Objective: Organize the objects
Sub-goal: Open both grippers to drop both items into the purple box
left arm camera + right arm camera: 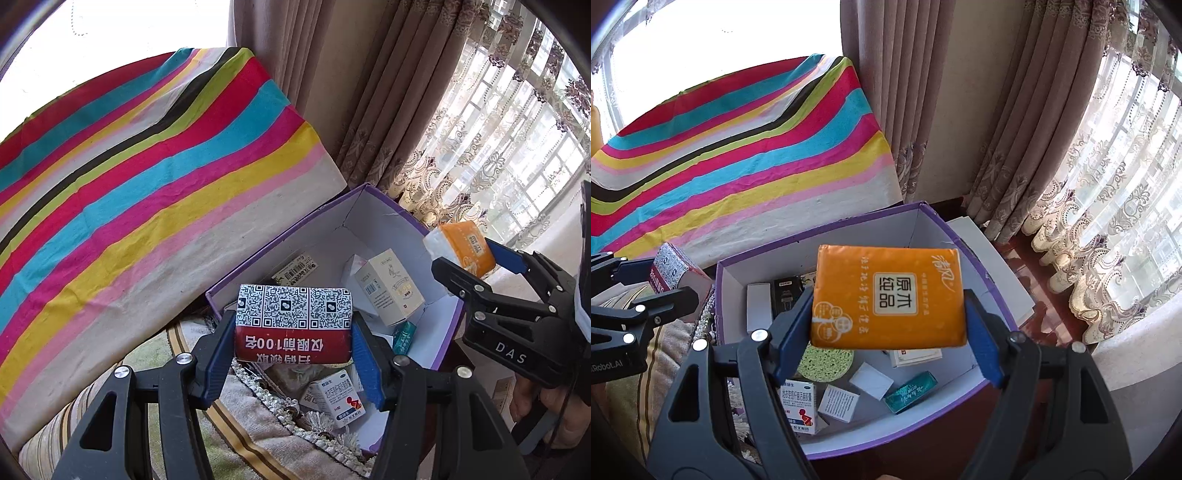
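Observation:
My left gripper point(292, 332) is shut on a red tissue pack with QR codes point(292, 323) and holds it over the near-left edge of the purple box point(295, 225). It also shows in the right wrist view point(670, 271). My right gripper point(888, 314) is shut on an orange tissue pack point(888, 297) and holds it above the middle of the purple box point(820, 236). The right gripper point(476, 258) with the orange pack point(463, 247) also shows in the left wrist view, over the box's right side.
The box holds several small cartons: a cream one point(389, 288), a white-blue medicine box point(798, 406), a teal pack point(910, 391), a green sponge point(825, 363). A striped cloth point(147, 177) covers a surface behind. Curtains point(923, 110) hang at the back. A fringed sofa cover point(258, 435) lies below.

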